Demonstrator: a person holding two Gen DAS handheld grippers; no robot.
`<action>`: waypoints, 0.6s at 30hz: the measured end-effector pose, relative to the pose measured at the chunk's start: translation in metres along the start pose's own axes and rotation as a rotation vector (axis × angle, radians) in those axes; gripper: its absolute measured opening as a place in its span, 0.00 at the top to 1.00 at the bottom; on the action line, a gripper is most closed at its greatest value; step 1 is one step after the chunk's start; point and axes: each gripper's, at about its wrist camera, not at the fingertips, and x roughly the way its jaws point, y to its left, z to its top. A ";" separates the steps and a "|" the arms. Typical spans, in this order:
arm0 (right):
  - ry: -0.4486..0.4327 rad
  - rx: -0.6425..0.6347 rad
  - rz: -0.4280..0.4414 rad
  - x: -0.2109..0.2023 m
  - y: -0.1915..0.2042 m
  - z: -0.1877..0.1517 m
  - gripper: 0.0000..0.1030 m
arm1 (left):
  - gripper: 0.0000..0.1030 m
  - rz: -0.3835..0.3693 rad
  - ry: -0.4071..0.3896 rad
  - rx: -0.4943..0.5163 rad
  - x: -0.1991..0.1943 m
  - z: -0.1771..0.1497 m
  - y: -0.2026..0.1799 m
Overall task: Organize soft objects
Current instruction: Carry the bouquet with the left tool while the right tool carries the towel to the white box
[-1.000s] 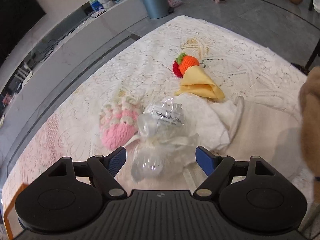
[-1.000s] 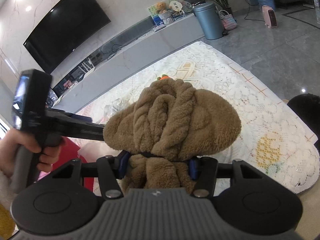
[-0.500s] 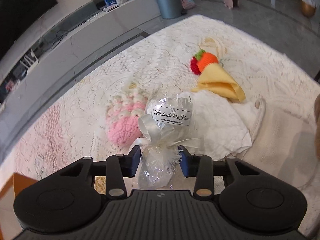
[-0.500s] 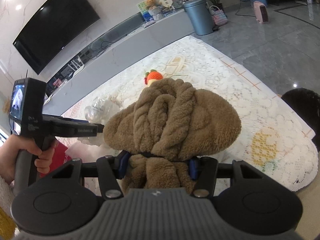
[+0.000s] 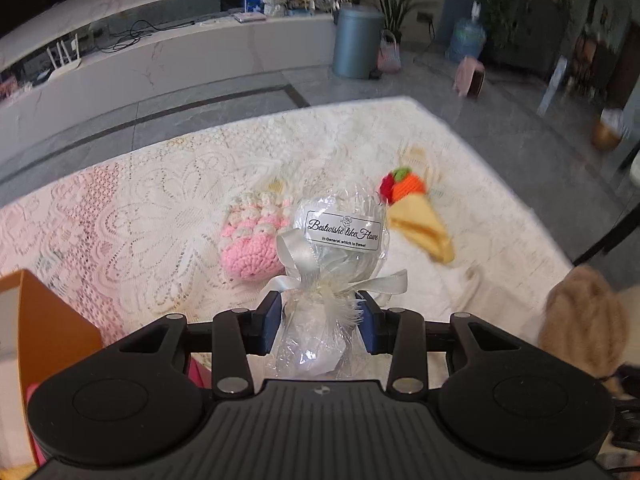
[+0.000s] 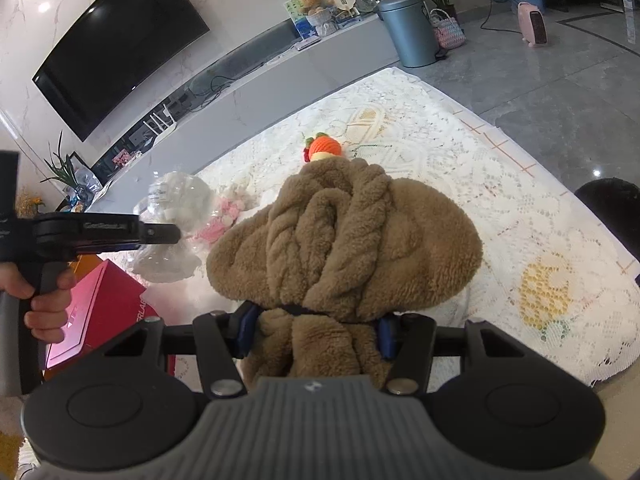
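My left gripper [image 5: 320, 322] is shut on a clear cellophane-wrapped bundle [image 5: 336, 248] with a white ribbon and a printed label, lifted above the lace cloth [image 5: 140, 208]. The same bundle [image 6: 172, 208] shows in the right wrist view at the tip of the left gripper [image 6: 176, 234]. A pink and white crochet piece [image 5: 254, 240] lies on the cloth behind it, and a yellow cone with orange and red crochet [image 5: 416, 212] lies to the right. My right gripper [image 6: 316, 330] is shut on a brown fleece bundle [image 6: 352, 236], held up over the cloth.
An orange box [image 5: 36, 320] stands at the left edge, and a red box [image 6: 100, 304] sits under the left gripper. The brown fleece [image 5: 580, 320] shows at the right. A person's hand [image 6: 44, 300] holds the left handle. A blue bin [image 5: 356, 42] stands on the floor beyond.
The left gripper went from open around the cellophane bundle to shut on it, then lifted it off the white cloth and swung left while rolling. The right gripper kept still with the fleece.
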 end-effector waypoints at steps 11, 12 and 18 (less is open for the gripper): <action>-0.018 0.014 0.034 -0.006 0.001 -0.004 0.46 | 0.57 -0.004 -0.180 -0.092 -0.063 0.001 0.022; -0.033 0.017 0.036 -0.008 0.001 -0.004 0.46 | 0.57 -0.007 -0.192 -0.097 -0.070 0.001 0.024; -0.131 0.093 0.144 -0.031 -0.003 -0.001 0.46 | 0.57 0.008 -0.257 -0.063 -0.107 0.001 0.030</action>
